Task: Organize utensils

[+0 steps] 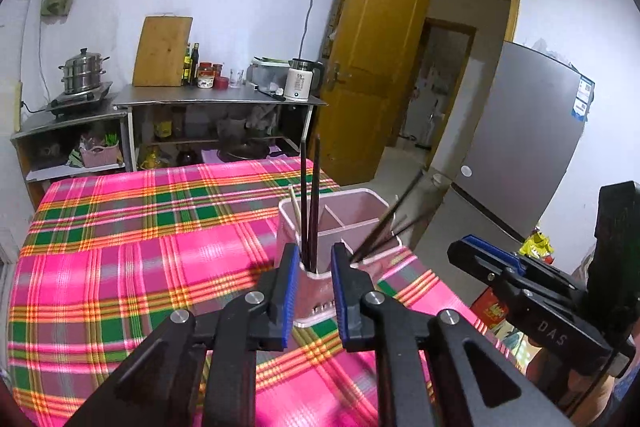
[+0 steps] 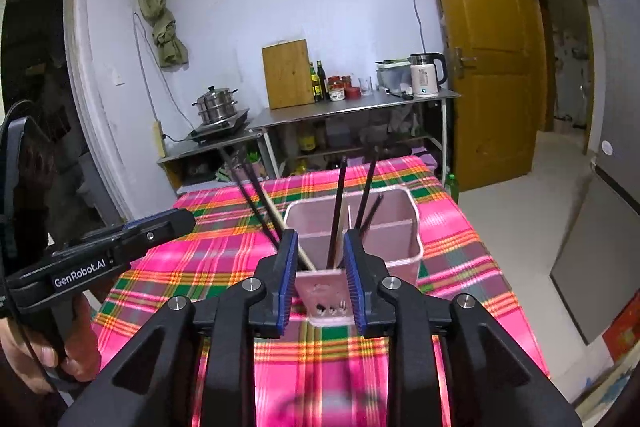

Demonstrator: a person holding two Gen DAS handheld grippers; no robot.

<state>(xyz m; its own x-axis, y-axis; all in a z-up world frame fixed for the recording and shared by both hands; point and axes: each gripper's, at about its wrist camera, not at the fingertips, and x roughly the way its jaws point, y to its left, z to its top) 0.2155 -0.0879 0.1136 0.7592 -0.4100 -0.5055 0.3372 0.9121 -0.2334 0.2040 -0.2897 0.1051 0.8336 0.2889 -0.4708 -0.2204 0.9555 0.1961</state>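
The pale pink divided plastic utensil holder (image 2: 360,239) stands on the pink-and-green plaid tablecloth (image 1: 120,247), with dark chopsticks (image 1: 310,203) upright inside, probably sorted by compartment. The left gripper (image 1: 314,291) and the right gripper (image 2: 320,281) hang with jaws parted, gripping nothing, in a small kitchen with a steel counter (image 2: 360,107).

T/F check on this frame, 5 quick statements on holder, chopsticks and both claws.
1. The pink utensil holder stands on a plaid tablecloth. True.
2. Dark chopsticks stand inside the holder. True.
3. The left claw clamps a chopstick. False: its pads stand apart, with nothing pressed between them.
4. The right claw holds a spoon. False: it is open and holds nothing.
5. The holder is one undivided bin. False: inner walls split it into compartments.
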